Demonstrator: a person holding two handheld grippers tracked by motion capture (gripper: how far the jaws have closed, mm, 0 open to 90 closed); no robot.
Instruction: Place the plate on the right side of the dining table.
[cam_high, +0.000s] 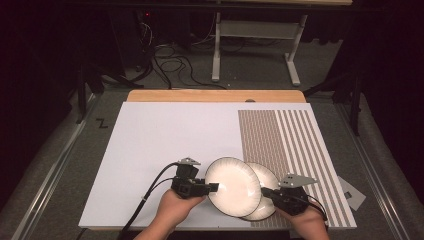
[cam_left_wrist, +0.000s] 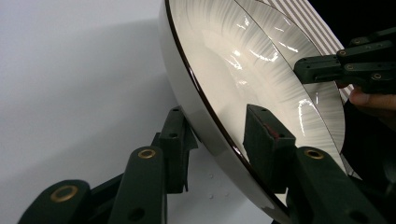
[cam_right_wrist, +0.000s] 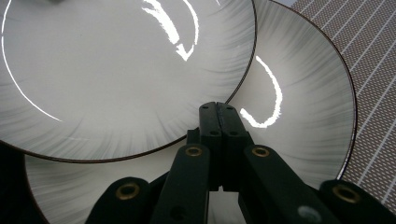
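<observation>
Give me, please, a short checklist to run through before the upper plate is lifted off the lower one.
1. Left gripper jaws straddle the upper plate's rim: ok.
2. Pads pressing firmly on that rim: cannot tell.
3. Right gripper shut, tips resting on the lower plate: ok.
4. Right gripper tips clear of the upper plate's edge: cannot tell, they sit right beside it.
5. Upper plate already tilted up off the board: ok.
6. Bare board to the left for setting it down: ok.
</observation>
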